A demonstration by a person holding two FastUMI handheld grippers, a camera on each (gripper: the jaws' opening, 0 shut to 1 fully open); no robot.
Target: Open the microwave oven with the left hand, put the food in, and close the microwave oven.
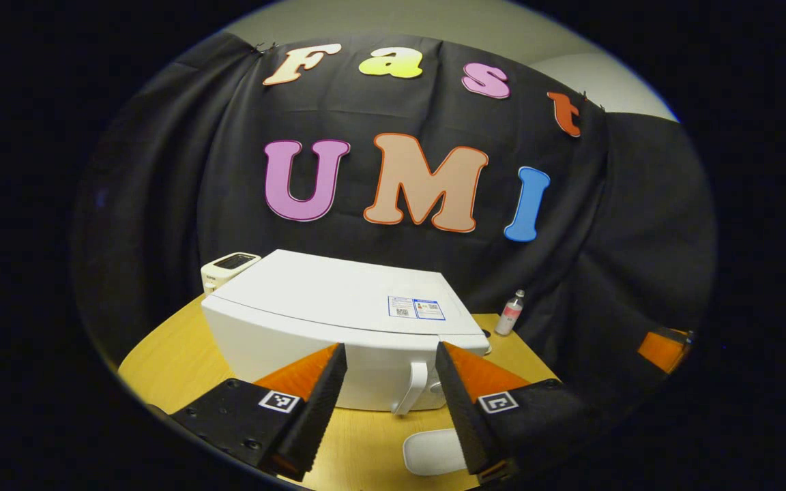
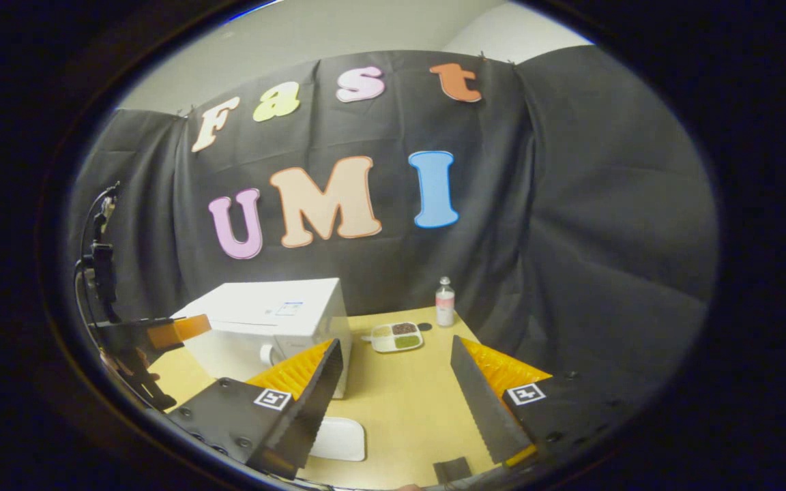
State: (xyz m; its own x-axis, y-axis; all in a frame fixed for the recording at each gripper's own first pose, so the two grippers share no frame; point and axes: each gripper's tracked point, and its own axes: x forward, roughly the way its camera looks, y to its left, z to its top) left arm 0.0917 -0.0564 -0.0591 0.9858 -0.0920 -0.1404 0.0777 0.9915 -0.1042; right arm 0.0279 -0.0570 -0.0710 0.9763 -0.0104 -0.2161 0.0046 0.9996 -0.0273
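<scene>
The microwave oven (image 1: 338, 320) sat near the back of the worktop (image 1: 175, 354), toward its left side, and its door was closed. The door handle (image 1: 415, 387) hung at the front, on the right part of the door. The left gripper (image 1: 391, 392) floated just in front of it with its two fingers wide apart, holding nothing. The handle showed between the fingers but they were not touching it.

The food was in a small tray (image 2: 397, 336) with little sections, near the back edge of the worktop, to the right of the oven and just beside a small bottle (image 2: 445, 302). The right gripper (image 2: 393, 392) hung over the front of the worktop, fingers apart too, well away from the tray.

What could go wrong? The handle was thin, so the fingers might close beside it and slip off. A hard pull might drag the whole oven forward. The swinging door might also bump the white flat thing (image 1: 434, 451) lying near the front edge.
</scene>
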